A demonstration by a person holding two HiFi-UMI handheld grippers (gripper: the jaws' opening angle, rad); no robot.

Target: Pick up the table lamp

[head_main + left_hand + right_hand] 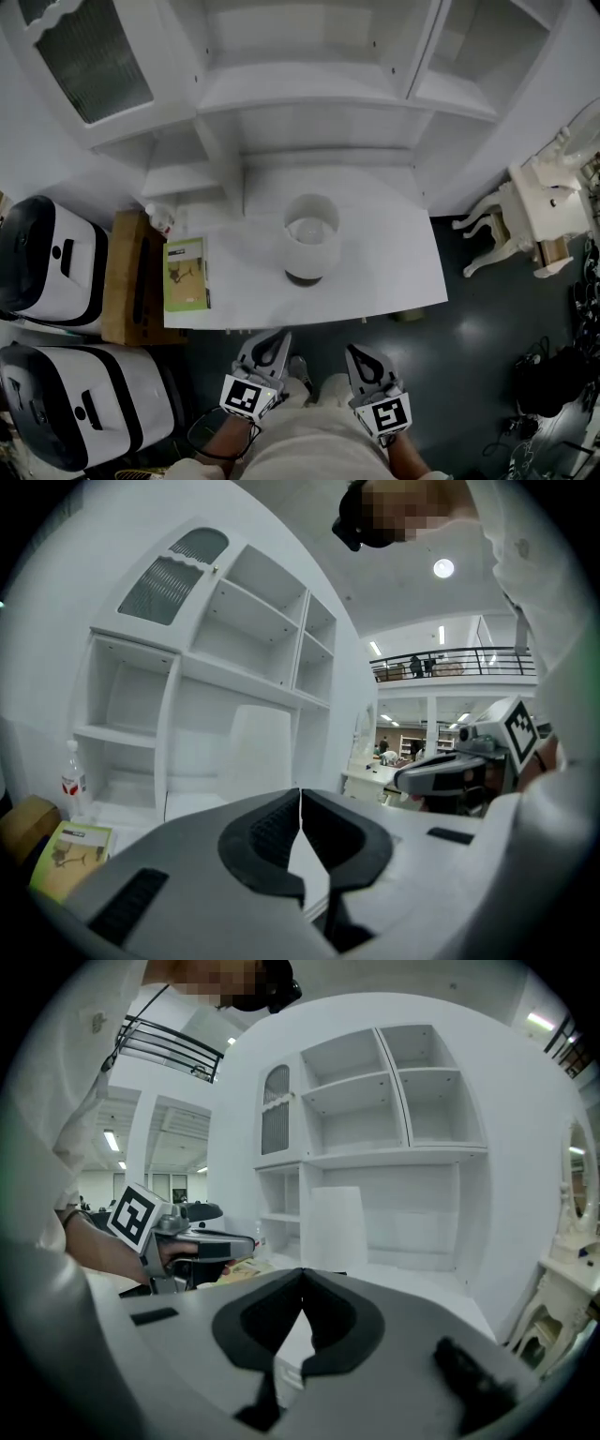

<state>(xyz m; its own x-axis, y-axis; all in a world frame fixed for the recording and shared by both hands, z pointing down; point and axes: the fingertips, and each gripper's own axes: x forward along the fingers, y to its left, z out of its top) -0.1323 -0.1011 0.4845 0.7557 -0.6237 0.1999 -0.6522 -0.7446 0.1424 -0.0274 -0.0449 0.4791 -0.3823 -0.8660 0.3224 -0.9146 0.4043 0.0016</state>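
Observation:
The table lamp [310,236] has a white cylindrical shade and a dark base, and stands mid-desk on the white desk [403,272]. My left gripper [275,339] and right gripper [355,353] hover side by side in front of the desk's near edge, well short of the lamp. Both are shut with nothing between their jaws. In the left gripper view the shade [258,752] rises beyond the shut left gripper [300,795]. The right gripper view shows the shade [335,1227] straight beyond the shut right gripper [302,1275].
A green booklet [186,274] and a small water bottle [161,217] sit on the desk's left end. A white hutch with open shelves [309,94] rises behind the lamp. A wooden box [127,281] and two white-and-black appliances [47,267] stand at the left, white furniture [544,216] at the right.

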